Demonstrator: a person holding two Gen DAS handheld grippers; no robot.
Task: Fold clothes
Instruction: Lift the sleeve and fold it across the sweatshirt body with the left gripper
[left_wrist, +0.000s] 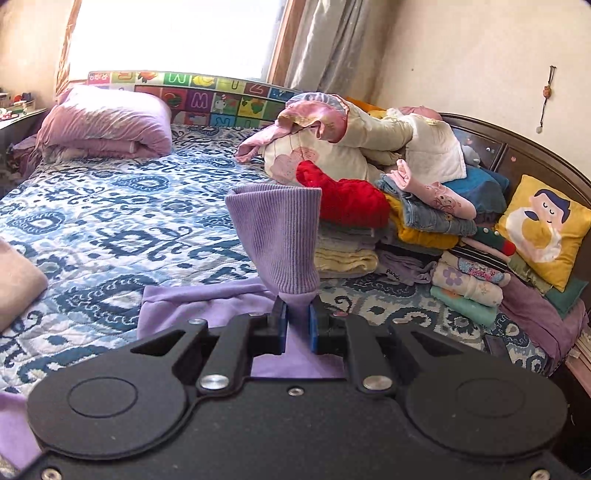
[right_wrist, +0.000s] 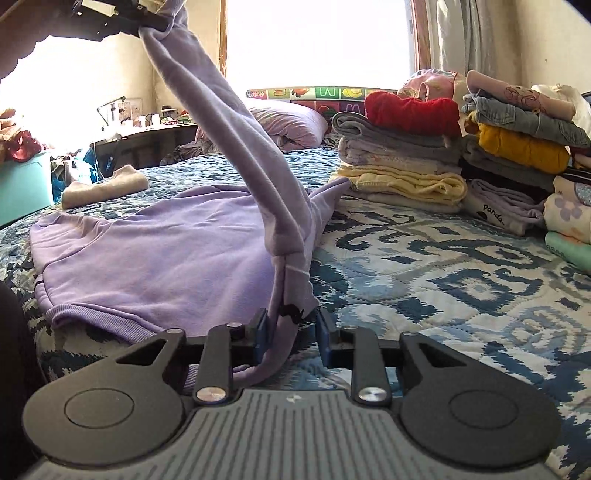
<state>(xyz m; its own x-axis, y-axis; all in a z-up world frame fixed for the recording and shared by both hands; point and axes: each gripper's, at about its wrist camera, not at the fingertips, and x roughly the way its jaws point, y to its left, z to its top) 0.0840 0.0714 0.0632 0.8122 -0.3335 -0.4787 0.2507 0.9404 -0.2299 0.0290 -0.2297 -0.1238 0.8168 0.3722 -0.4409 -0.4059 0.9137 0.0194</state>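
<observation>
A lilac sweatshirt (right_wrist: 166, 258) lies flat on the blue patterned quilt (right_wrist: 424, 280). One sleeve (right_wrist: 229, 129) rises steeply from it to the upper left of the right wrist view, where my left gripper (right_wrist: 147, 24) holds its end in the air. In the left wrist view that gripper (left_wrist: 297, 321) is shut on the sleeve just below the ribbed cuff (left_wrist: 275, 236), which stands up past the fingers. My right gripper (right_wrist: 293, 328) sits low at the sleeve's shoulder seam. The bunched seam lies between the jaws against the left pad, and a narrow gap shows beside the right pad.
Stacks of folded clothes (right_wrist: 402, 162) stand on the right side of the bed, with a heap of bedding (left_wrist: 351, 140) and a yellow cushion (left_wrist: 543, 229) by the dark headboard. A folded beige garment (right_wrist: 107, 184) and a rolled lilac quilt (left_wrist: 107, 125) lie further off. A cluttered desk (right_wrist: 147, 129) stands beyond the bed.
</observation>
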